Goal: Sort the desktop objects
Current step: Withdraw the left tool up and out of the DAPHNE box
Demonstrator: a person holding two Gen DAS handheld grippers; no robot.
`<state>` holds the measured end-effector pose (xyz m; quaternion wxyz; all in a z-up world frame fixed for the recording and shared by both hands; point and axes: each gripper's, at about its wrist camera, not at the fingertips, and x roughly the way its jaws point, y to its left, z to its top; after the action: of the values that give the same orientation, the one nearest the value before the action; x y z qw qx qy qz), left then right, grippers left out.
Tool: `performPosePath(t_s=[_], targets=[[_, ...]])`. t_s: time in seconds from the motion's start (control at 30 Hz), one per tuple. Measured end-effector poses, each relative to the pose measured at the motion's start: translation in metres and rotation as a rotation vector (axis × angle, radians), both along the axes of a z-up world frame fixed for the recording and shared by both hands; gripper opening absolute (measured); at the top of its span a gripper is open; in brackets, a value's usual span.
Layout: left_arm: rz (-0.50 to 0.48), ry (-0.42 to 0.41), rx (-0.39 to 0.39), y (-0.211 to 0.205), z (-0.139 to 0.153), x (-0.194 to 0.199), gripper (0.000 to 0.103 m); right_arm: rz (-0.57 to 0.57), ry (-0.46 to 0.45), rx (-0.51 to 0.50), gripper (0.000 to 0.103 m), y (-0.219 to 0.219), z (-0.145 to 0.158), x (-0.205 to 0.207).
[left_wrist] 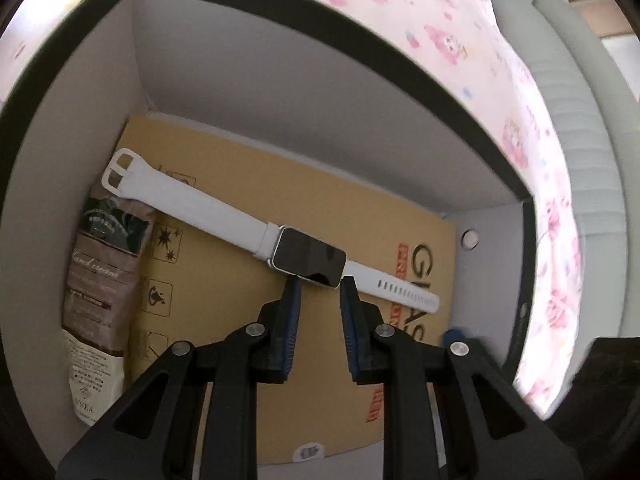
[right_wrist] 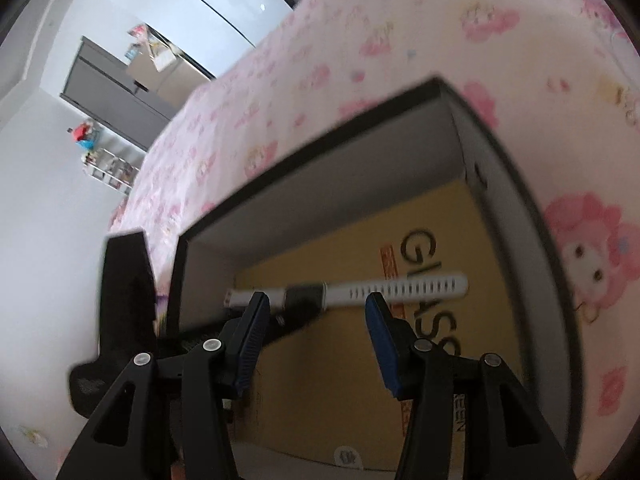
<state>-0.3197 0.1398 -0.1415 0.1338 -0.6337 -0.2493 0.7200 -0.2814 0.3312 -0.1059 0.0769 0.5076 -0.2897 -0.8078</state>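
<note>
Left gripper: its fingers stand apart, grasping nothing; the blue-padded tips flank the near edge of the smartwatch's dark screen, just short of it or perhaps brushing it.
Right gripper: spread wide and empty, held above the box's near side; the watch shows between its fingertips in the right wrist view, but lower down and blurred, so contact cannot be judged.
Smartwatch: a white-strapped watch with a black rectangular face, lying flat and diagonal across the yellow carton; the buckle end points to the far left corner, the perforated strap end runs to the right, over the printed letters.
Yellow carton: a flat package marked "GLASS" in dark letters with orange-red print beside it, covering most of the box floor.
Hand cream tube: brown and cream, lying along the left wall of the box, beside the carton and just beneath the watch buckle.
Box: open-topped, black rim, pale grey inner walls; it holds the watch, carton and tube.
Pink cloth: printed with cartoon figures, spread under and around the box.
</note>
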Motion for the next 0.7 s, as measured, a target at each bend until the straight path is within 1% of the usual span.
performPosePath(t_s=[0.03, 0.1, 0.2, 0.3, 0.37, 0.4, 0.5, 0.63, 0.7], targets=[[0.003, 0.011, 0.007, -0.004, 0.003, 0.002, 0.018, -0.001, -0.024, -0.025, 0.046, -0.001, -0.003, -0.001], [0.010, 0.035, -0.003, -0.013, 0.011, 0.007, 0.018, 0.009, -0.061, -0.064, 0.046, -0.003, -0.006, -0.003], [0.035, 0.049, -0.006, -0.032, 0.019, 0.010, 0.018, 0.058, -0.108, 0.002, 0.046, -0.013, -0.007, -0.016], [0.042, 0.040, -0.015, -0.042, 0.018, 0.002, 0.018, 0.074, -0.191, -0.007, 0.046, -0.016, -0.022, -0.027], [0.032, 0.033, -0.013, -0.042, 0.016, -0.001, 0.017, 0.076, -0.268, -0.046, 0.046, -0.017, -0.037, -0.037], [0.025, 0.032, -0.010, -0.041, 0.015, -0.003, 0.017, 0.071, -0.287, -0.049, 0.046, -0.018, -0.042, -0.041], [0.016, 0.022, -0.013, -0.034, 0.010, -0.009, 0.018, 0.055, -0.291, -0.013, 0.046, -0.020, -0.047, -0.051], [0.012, 0.014, -0.016, -0.026, 0.002, -0.016, 0.017, 0.047, -0.272, -0.016, 0.046, -0.020, -0.049, -0.064], [0.008, 0.021, -0.017, -0.025, 0.004, -0.015, 0.017, 0.045, -0.263, -0.012, 0.046, -0.020, -0.049, -0.067]])
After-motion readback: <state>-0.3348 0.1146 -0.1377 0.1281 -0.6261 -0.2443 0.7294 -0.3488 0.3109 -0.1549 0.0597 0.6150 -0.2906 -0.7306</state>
